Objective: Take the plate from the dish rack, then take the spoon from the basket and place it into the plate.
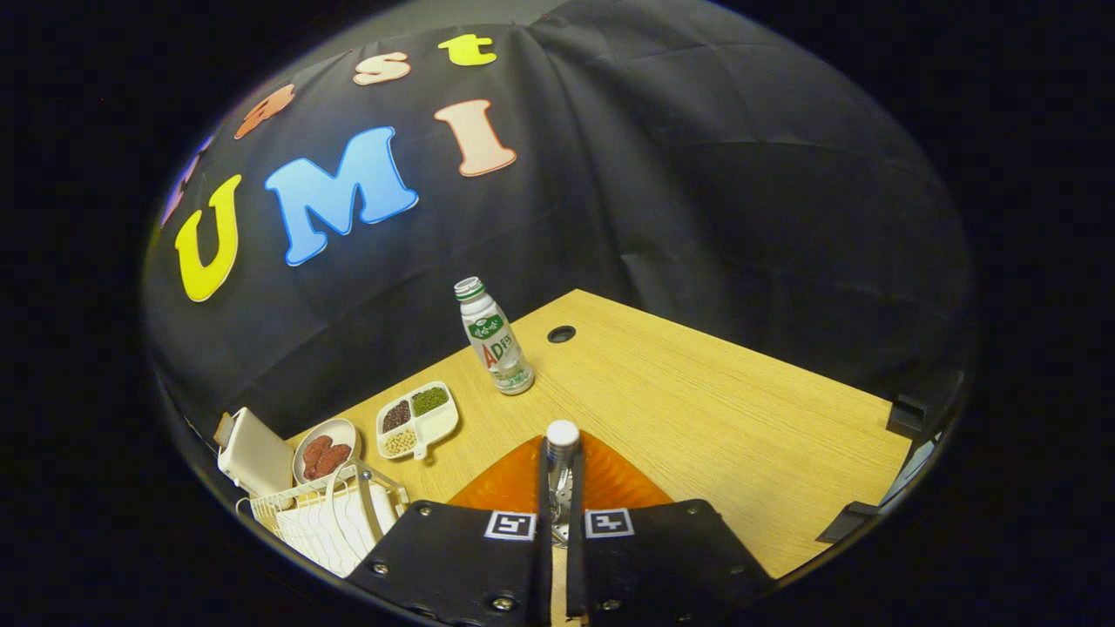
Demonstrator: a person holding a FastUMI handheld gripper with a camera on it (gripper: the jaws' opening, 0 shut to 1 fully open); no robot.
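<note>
Tool clamped on spoon handle, poised above orange plate on bench; next, probably: lower and release into plate.

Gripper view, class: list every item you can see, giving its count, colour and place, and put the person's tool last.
Table: one, light wood, under everything.
Plate: one, orange, just ahead of the fingers.
Spoon: one, silvery with white end, between the fingers, over the plate.
Bottle: one, white with green label, upright beyond the plate.
Divided dish: one, white, holding grains.
Small dish: one, white, holding reddish food.
Dish rack: one, white wire.
Gripper: one, shut on the spoon.
</note>
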